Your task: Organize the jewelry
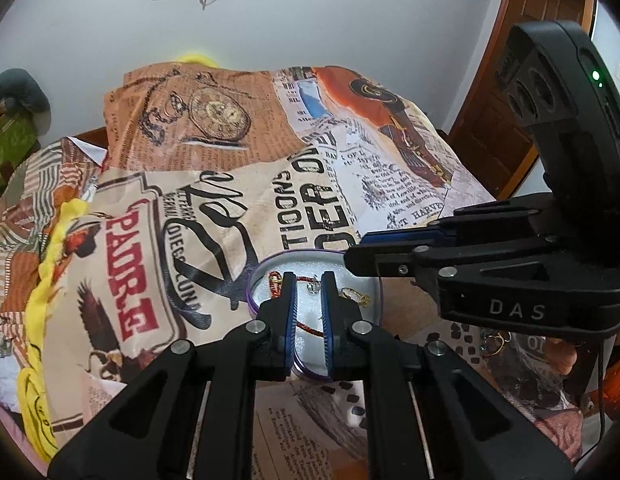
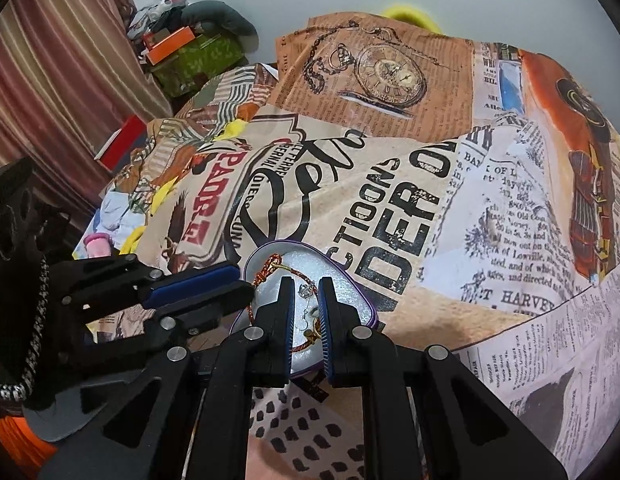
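Note:
A round purple-rimmed tin (image 1: pixel 374 285) with a white lining sits on the printed cloth. In it lie a red and gold thread bracelet (image 1: pixel 274 280), a small silver piece (image 1: pixel 313 288) and a gold ring (image 1: pixel 356 294). My left gripper (image 1: pixel 308 278) hovers over the tin, its jaws a narrow gap apart and empty. My right gripper (image 2: pixel 305 282) hovers over the same tin (image 2: pixel 350 284) from the other side, jaws slightly apart, with the bracelet (image 2: pixel 265 270) and silver piece (image 2: pixel 303 291) below. The right gripper also shows in the left wrist view (image 1: pixel 356 254), tips nearly together.
A newspaper-print cloth (image 1: pixel 229 184) covers the surface. More gold jewelry (image 1: pixel 498 340) lies at the right, under the right gripper body. A yellow cloth (image 1: pixel 41 300) lies at the left edge. Boxes and clutter (image 2: pixel 181 52) stand by a curtain.

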Available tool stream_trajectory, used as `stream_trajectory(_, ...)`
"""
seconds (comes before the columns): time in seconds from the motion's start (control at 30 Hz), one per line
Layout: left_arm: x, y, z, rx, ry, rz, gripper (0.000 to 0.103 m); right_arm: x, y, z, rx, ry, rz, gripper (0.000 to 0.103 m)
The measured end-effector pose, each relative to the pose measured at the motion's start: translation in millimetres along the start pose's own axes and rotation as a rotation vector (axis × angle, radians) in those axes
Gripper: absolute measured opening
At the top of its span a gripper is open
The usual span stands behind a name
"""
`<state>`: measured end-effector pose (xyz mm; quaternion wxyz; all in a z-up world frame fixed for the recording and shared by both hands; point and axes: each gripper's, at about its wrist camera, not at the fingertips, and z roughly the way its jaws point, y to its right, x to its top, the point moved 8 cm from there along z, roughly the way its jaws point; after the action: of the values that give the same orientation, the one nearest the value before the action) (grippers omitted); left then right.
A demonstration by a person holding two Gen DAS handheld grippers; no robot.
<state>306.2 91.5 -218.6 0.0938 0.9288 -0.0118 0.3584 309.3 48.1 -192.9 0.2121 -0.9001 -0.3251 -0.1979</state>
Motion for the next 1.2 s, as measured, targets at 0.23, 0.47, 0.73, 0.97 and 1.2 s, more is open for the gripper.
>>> stream_trajectory(0.23,8,8,-21,0.024,0.035,0.020,0.017,0,-2,-28,-0.077,0.072,-0.032,0.019)
stream_trajectory(0.47,10,27,-43,0.028,0.063,0.047,0.032,-5,4,-81,-0.157,0.182,-0.039,0.019)
stream_trajectory(0.73,3,56,-53,0.003,0.059,0.074,0.038,-30,27,-126,-0.238,0.256,-0.017,0.032)
stream_trajectory(0.97,-14,87,-38,-0.024,0.005,0.108,0.038,-64,49,-133,-0.285,0.225,-0.005,0.033)
stream_trajectory(1.2,-36,110,-12,-0.047,-0.067,0.137,0.038,-102,65,-120,-0.268,0.150,0.012,0.033)
